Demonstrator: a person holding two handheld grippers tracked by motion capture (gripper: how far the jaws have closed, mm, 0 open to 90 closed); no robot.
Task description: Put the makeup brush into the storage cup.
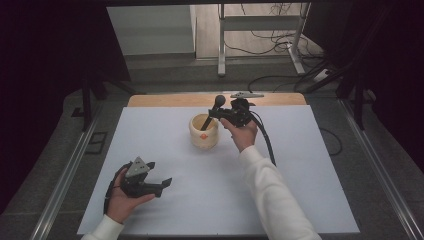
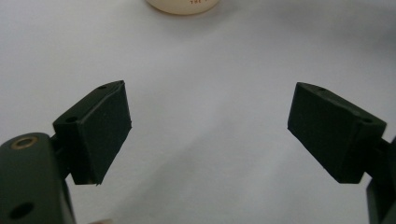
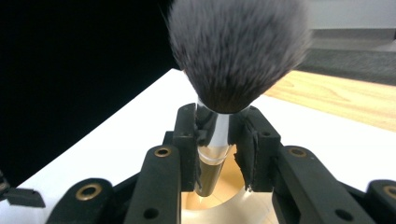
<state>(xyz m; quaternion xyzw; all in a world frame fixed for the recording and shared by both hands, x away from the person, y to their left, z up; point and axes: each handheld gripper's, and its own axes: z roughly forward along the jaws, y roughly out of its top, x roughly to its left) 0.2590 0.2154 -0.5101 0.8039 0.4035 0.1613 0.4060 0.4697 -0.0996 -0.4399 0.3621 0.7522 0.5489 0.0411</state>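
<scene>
With the right gripper (image 3: pixel 218 140) holding a makeup brush (image 3: pixel 233 51) handle-down in the cup (image 1: pixel 203 134), jaws look barely slackened (release step, I'd judge); next: open fully, lift away. Left gripper (image 2: pixel 205 135) gapes wide, empty.

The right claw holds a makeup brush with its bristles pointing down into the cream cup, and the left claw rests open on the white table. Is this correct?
Not quite. The brush has its bristles pointing up; its handle end goes down into the cream cup, as the right gripper view shows. The rest holds: the right claw holds the brush, and the left claw rests open on the white table.
</scene>
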